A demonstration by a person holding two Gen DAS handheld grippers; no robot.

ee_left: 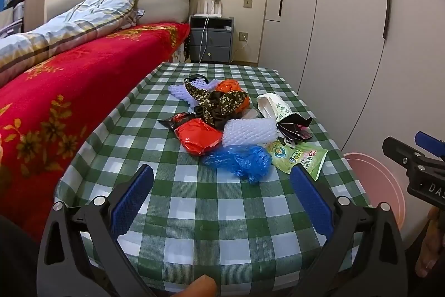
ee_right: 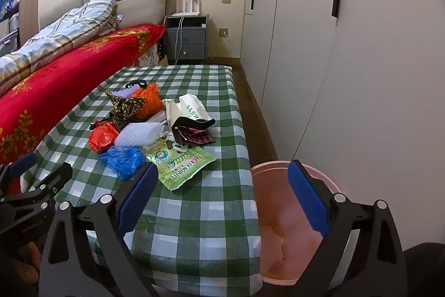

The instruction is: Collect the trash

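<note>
A pile of trash lies on the green checked table point(ee_left: 211, 213): a blue plastic bag point(ee_left: 239, 159), a red bag point(ee_left: 198, 137), white foam netting point(ee_left: 249, 131), a green packet point(ee_left: 301, 156), a black wrapper point(ee_left: 294, 127), a white paper bag point(ee_left: 271, 105), an orange bag point(ee_left: 229, 86) and floral cloth point(ee_left: 222, 100). My left gripper point(ee_left: 222, 174) is open and empty, just short of the blue bag. My right gripper point(ee_right: 222, 171) is open and empty, over the table's right edge and a pink bin point(ee_right: 281, 224). The blue bag point(ee_right: 122, 157) and green packet point(ee_right: 180, 164) lie ahead of it to the left.
A bed with a red blanket point(ee_left: 69, 91) runs along the table's left side. A grey nightstand point(ee_left: 211, 39) stands behind the table. White wardrobe doors point(ee_left: 347, 32) fill the right. The pink bin point(ee_left: 372, 180) sits on the floor right of the table.
</note>
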